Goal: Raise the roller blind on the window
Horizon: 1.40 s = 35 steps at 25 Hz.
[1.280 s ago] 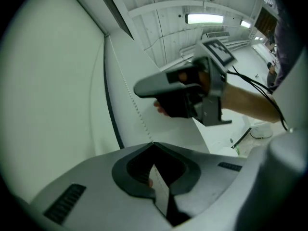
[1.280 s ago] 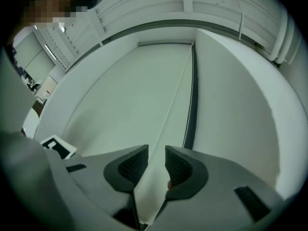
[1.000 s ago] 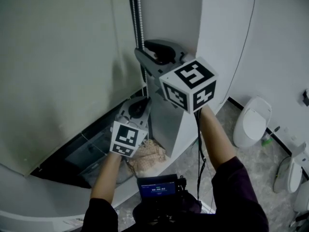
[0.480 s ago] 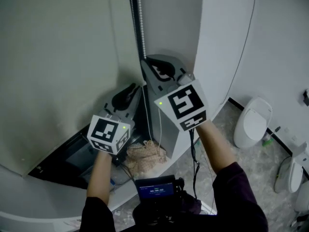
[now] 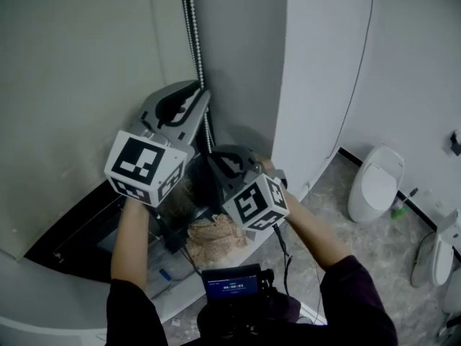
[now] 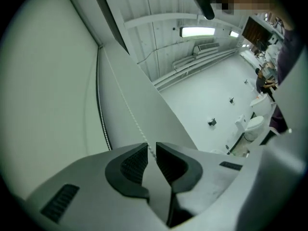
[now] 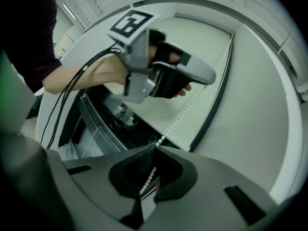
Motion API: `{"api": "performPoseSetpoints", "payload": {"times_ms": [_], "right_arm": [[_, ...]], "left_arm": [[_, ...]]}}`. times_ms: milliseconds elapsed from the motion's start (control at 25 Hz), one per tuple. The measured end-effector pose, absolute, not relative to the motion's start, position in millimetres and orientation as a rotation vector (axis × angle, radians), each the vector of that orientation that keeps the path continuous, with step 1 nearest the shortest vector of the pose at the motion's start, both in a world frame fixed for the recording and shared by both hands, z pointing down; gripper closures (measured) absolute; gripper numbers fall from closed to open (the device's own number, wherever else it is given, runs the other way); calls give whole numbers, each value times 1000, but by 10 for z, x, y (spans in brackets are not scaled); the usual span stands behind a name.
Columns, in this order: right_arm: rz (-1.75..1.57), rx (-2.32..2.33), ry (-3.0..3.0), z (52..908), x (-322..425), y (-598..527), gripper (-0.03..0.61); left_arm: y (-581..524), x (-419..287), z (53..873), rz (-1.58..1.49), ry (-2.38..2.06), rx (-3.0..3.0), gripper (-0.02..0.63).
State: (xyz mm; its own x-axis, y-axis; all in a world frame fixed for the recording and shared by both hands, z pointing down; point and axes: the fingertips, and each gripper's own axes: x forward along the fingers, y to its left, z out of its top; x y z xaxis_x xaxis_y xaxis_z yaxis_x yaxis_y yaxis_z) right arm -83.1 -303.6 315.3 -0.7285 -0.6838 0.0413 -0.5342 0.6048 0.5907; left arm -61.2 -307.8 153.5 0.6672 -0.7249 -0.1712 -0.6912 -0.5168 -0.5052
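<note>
Left gripper [image 5: 204,96] above right gripper [image 5: 215,159], bead chain [image 5: 191,27] right of roller blind [image 5: 79,85]

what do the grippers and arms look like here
Both the left gripper and right gripper have grey moulded bodies with black ribbed pads. Each carries a white cube printed with black square markers. Black cables run along the arm, and the sleeves are dark.

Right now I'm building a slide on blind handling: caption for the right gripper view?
Right gripper shut on the chain, left gripper farther up it, beside the blind.
</note>
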Motion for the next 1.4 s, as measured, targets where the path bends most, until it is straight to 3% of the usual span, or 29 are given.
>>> {"api": "performPoseSetpoints", "payload": {"times_ms": [160, 480, 760, 960, 1120, 1400], "right_arm": [[-769, 999, -2586, 3267, -706, -3032, 569], [-678, 984, -2752, 3208, -722, -2858, 569], [-349, 943, -2984, 3037, -544, -2856, 568], [-207, 901, -3210, 2444, -384, -2783, 560], [-204, 851, -3255, 1857, -409, -2857, 514], [-501, 982, -3230, 517, -513, -2955, 511]], "left_arm": [[-3163, -467, 1570, -177, 1049, -2383, 597], [-3233, -444, 1428, -14, 1082, -2598, 592], [-3180, -805, 1452, 83, 1235, -2398, 597], [-3264, -847, 1889, 15, 1244, -2472, 597], [-3325, -765, 2425, -45, 1227, -2574, 597], [-3223, -589, 3036, -79, 1180, -2691, 598]]}}
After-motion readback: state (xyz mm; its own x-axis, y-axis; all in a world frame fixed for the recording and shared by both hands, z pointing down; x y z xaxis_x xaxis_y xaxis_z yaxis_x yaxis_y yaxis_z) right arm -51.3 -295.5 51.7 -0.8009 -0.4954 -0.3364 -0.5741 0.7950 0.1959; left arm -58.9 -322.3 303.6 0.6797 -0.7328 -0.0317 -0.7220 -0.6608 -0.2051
